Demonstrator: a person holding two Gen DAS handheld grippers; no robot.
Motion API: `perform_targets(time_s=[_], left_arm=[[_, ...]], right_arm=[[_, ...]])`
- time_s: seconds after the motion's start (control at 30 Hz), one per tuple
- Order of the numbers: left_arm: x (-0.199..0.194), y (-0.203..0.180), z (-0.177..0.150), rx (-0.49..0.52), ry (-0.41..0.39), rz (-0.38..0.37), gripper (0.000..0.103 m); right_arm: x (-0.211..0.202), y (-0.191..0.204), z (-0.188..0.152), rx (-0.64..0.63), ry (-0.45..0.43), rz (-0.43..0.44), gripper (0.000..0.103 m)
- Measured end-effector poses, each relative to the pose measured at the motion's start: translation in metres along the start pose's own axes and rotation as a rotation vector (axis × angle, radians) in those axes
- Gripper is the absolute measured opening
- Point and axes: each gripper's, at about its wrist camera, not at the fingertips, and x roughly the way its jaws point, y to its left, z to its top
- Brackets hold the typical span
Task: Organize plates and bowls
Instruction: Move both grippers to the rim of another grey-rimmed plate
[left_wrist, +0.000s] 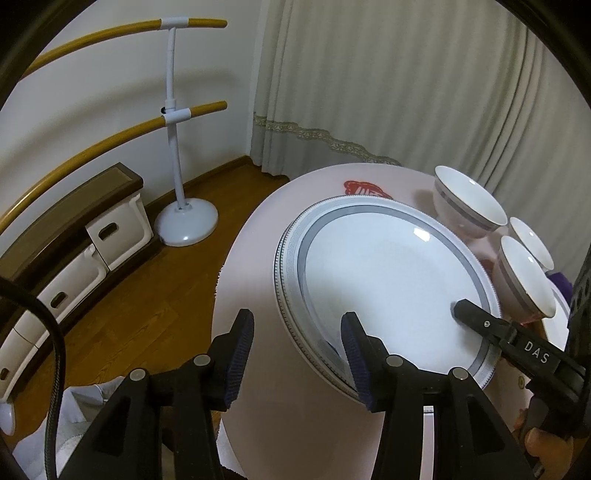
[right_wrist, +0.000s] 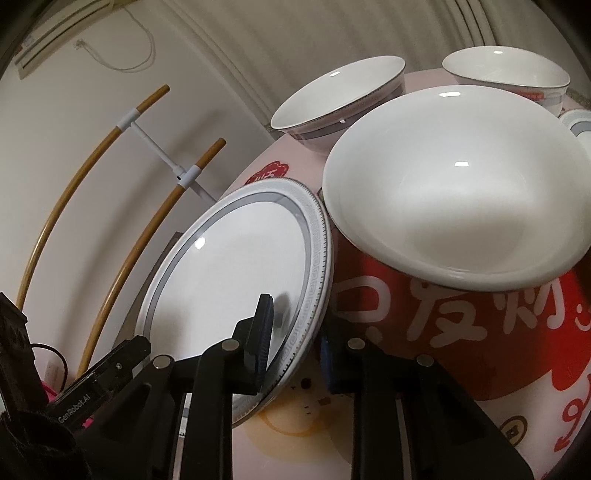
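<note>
A large white plate with a grey patterned rim (left_wrist: 388, 280) (right_wrist: 229, 266) lies on the round pink table, seemingly on top of another like it. My right gripper (right_wrist: 295, 347) is shut on its rim, one finger (left_wrist: 476, 317) on the plate's face and the other under the edge. My left gripper (left_wrist: 297, 354) is open and straddles the opposite rim without pressing it. A plain white deep plate (right_wrist: 454, 192) sits just right of the big plate. Grey-banded bowls (left_wrist: 469, 203) (left_wrist: 524, 273) (right_wrist: 340, 99) (right_wrist: 506, 77) stand behind.
The tablecloth (right_wrist: 461, 332) has red print. Its edge (left_wrist: 236, 280) drops to a wooden floor on the left. A white stand with wooden bars (left_wrist: 177, 147), a low storage bench (left_wrist: 92, 229) and a curtain (left_wrist: 388, 81) lie beyond.
</note>
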Motion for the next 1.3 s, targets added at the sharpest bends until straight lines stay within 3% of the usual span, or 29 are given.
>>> perform_targets(time_s=[0.13, 0.33, 0.57, 0.73, 0.93, 1.13, 1.3], left_arm=[[-0.004, 0.003, 0.000, -0.008, 0.000, 0.004, 0.046], [-0.014, -0.006, -0.004, 0.005, -0.014, 0.020, 0.051], [-0.049, -0.027, -0.011, 0.032, -0.070, 0.054, 0.056], [-0.074, -0.067, -0.023, 0.079, -0.100, -0.023, 0.062], [-0.085, -0.126, -0.035, 0.123, -0.104, -0.144, 0.070], [-0.075, -0.180, -0.042, 0.148, -0.046, -0.243, 0.071], [-0.051, -0.227, -0.045, 0.166, 0.013, -0.289, 0.071]], right_arm=[[-0.001, 0.001, 0.002, -0.005, 0.011, -0.002, 0.022], [-0.010, 0.004, -0.002, -0.019, 0.021, 0.003, 0.030], [-0.042, -0.001, -0.016, -0.012, 0.021, 0.022, 0.036], [-0.084, -0.011, -0.030, -0.036, 0.012, 0.016, 0.043], [-0.158, -0.039, -0.035, -0.065, -0.075, -0.043, 0.052], [-0.225, -0.091, -0.028, -0.066, -0.172, -0.144, 0.058], [-0.252, -0.144, -0.009, -0.022, -0.218, -0.237, 0.058]])
